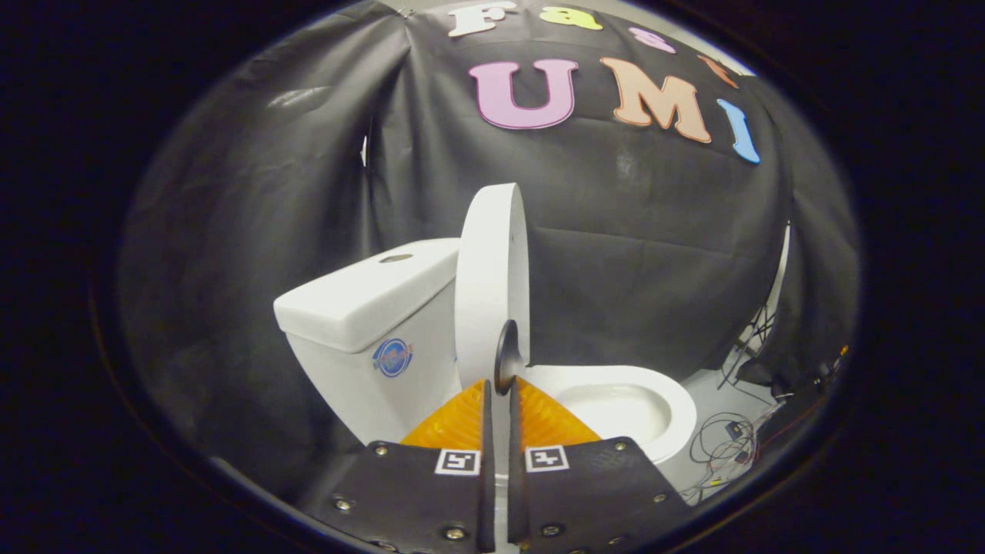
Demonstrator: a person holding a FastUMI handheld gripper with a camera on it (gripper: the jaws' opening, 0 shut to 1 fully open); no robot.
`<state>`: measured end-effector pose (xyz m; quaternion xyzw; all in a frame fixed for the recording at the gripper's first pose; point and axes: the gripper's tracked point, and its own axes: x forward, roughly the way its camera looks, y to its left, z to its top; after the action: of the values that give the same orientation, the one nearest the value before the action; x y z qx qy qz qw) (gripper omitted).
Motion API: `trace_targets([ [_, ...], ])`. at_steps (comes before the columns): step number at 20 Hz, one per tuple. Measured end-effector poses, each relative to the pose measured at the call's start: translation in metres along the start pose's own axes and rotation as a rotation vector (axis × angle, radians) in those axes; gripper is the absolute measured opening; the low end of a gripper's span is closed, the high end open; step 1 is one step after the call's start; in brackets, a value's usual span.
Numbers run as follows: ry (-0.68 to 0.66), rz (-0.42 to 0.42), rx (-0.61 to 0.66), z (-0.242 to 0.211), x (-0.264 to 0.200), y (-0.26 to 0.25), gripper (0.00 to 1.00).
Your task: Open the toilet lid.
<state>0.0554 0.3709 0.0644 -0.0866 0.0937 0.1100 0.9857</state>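
1. Since the two orange fingers (462, 419) sit nearly closed with just a thin slit between them, the gripper (500, 396) looks clamped on the lid's free edge; both pads appear to press it, w/ a small dark tab (506, 355) standing right at the tips, against the rim.
2. The toilet lid (492, 285) rises straight up from the tips, seen edge-on and about vertical, maybe a touch short of leaning back on the tank (365, 304), which is just beyond it to the fingers' left.
3. Handling, my read: rigid moulded plastic, light to moderate weight, glossy so prob. slippery under the pads. It won't flex, but it pivots on a hinge at the back, so the grip must follow an arc, not a straight push.
4. Best hold is where it's held now, i.e. the free rim farthest from the hinge: most leverage, least force. Pinch across the thin edge, not the broad face.
5. Risk: near vertical the lid could tip either way; let go too soon and it may slam down on the bowl (616, 404), ahead and right of the fingers.
6. Farther right, beyond the bowl, loose cables (719, 438) lie on the floor, well apart from the work.
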Motion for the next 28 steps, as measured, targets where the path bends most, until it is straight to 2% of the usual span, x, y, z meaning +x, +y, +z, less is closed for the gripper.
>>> trace_targets([
  [2, 0.002, 0.039, 0.019, 0.001, -0.007, 0.001, 0.14],
  [3, 0.001, 0.056, 0.025, 0.002, -0.010, 0.001, 0.22],
  [6, -0.020, 0.064, -0.002, 0.008, -0.021, -0.005, 0.32],
  [11, -0.030, 0.081, -0.027, 0.010, -0.036, -0.021, 0.79],
  [18, -0.045, 0.065, 0.002, 0.018, -0.055, -0.065, 0.80],
  [19, -0.049, 0.066, 0.009, 0.019, -0.057, -0.070, 0.81],
  [20, -0.053, 0.064, 0.015, 0.021, -0.060, -0.077, 0.88],
  [21, -0.061, 0.050, 0.020, 0.023, -0.062, -0.086, 0.95],
  [28, -0.153, -0.073, 0.046, 0.041, -0.082, -0.161, 0.95],
])
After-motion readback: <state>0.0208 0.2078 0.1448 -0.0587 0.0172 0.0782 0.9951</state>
